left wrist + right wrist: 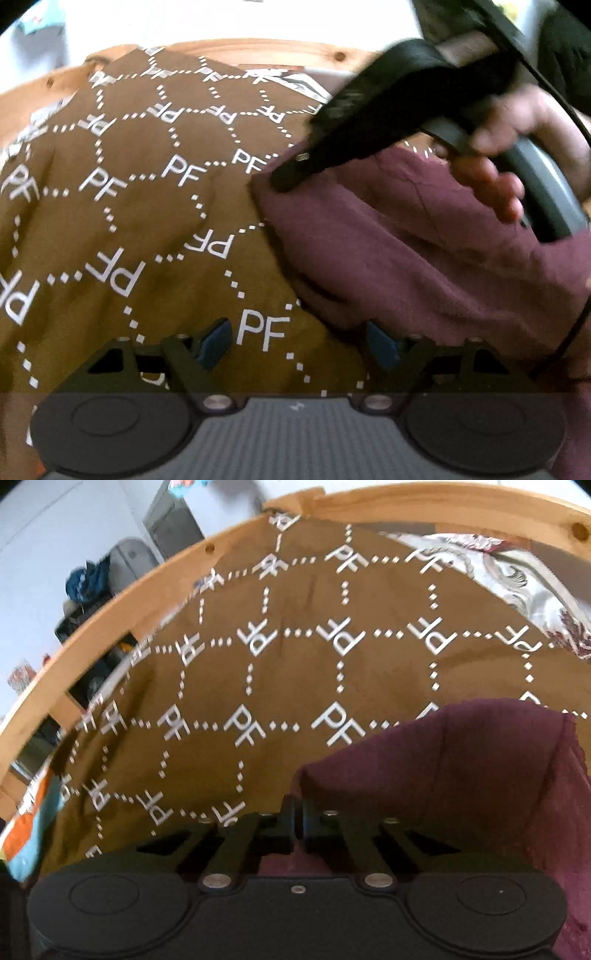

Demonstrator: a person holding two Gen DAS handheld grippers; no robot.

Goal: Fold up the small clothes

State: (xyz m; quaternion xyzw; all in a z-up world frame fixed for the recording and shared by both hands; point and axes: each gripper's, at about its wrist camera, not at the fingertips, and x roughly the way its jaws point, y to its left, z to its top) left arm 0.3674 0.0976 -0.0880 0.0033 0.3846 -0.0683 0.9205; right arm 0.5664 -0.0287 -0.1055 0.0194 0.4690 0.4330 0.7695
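A maroon garment [424,258] lies on a brown cloth printed with white "PF" letters [129,221]. My right gripper [286,181], held by a person's hand [491,173], comes in from the upper right and pinches the garment's left corner. In the right wrist view the right gripper [298,819] is shut, its fingers pressed together on the edge of the maroon garment [443,775], which rises in a fold just ahead of them. My left gripper [299,341] stands open low over the brown cloth, its blue pads [218,339] apart, the right pad beside the garment's lower edge.
A curved light-wood rim [110,602] borders the brown cloth [295,672]. A white patterned fabric [517,576] lies at the far right corner. An orange and blue item [26,823] sits at the lower left. Dark clutter on shelves [88,583] stands beyond the rim.
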